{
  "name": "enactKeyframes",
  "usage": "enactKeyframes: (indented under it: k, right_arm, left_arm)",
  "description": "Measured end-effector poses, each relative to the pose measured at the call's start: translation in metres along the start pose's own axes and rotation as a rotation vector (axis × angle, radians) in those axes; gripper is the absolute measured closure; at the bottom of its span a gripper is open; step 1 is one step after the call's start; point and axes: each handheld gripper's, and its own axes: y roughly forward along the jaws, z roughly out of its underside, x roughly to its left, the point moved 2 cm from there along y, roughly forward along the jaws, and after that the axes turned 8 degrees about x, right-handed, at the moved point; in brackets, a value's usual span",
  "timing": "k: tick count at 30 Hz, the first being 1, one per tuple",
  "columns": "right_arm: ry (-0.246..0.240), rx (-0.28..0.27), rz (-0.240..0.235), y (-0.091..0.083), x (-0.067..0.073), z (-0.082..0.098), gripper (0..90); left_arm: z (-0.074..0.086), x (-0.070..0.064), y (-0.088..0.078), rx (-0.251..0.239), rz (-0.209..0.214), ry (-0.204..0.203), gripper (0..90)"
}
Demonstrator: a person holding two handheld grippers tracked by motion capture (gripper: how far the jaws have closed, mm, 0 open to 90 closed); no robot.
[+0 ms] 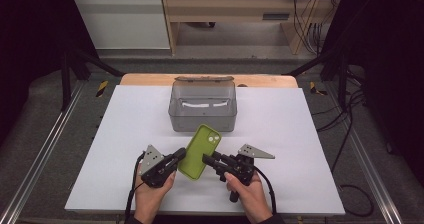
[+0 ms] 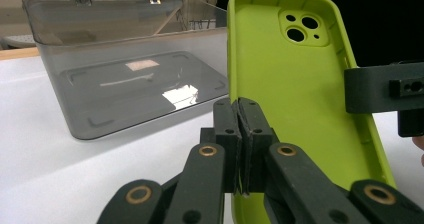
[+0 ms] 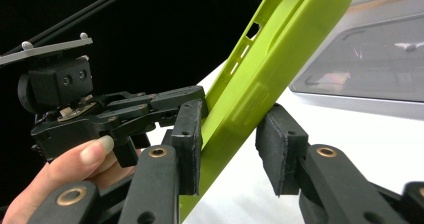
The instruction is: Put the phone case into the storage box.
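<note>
Above the white tabletop (image 1: 125, 134), just in front of a smoky transparent plastic box (image 1: 202, 106) with its hinged lid open, a lime-green silicone phone case (image 1: 200, 150) is held tilted. The left gripper (image 2: 239, 134) has its fingers clamped on the case's edge. The right gripper (image 3: 231, 144) has fingers straddling the opposite edge, one pad touching, the other slightly apart.

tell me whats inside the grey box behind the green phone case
Inside the grey box only a pale label on its floor shows. The phone case covers a front strip.
</note>
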Motion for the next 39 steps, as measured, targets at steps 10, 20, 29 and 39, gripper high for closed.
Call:
enactKeyframes:
  k: [10,20,29,39]
  right_arm:
    - [0.035,0.002,-0.011,-0.002,-0.0032,0.0004,68.0]
    - [0.042,-0.005,-0.041,-0.0034,-0.0019,-0.0003,75.1]
    - [0.042,-0.002,-0.053,-0.0046,-0.0021,-0.0012,76.8]
    - [0.048,0.007,-0.056,-0.0056,-0.0021,-0.0015,77.0]
  left_arm:
    - [0.0014,-0.0023,0.0025,0.009,0.002,0.005,88.3]
    - [0.004,-0.0032,0.0053,0.017,0.002,0.008,88.3]
    - [0.0052,-0.0043,0.0069,0.025,0.006,0.009,88.3]
    - [0.0067,-0.005,0.0087,0.027,0.011,0.003,88.2]
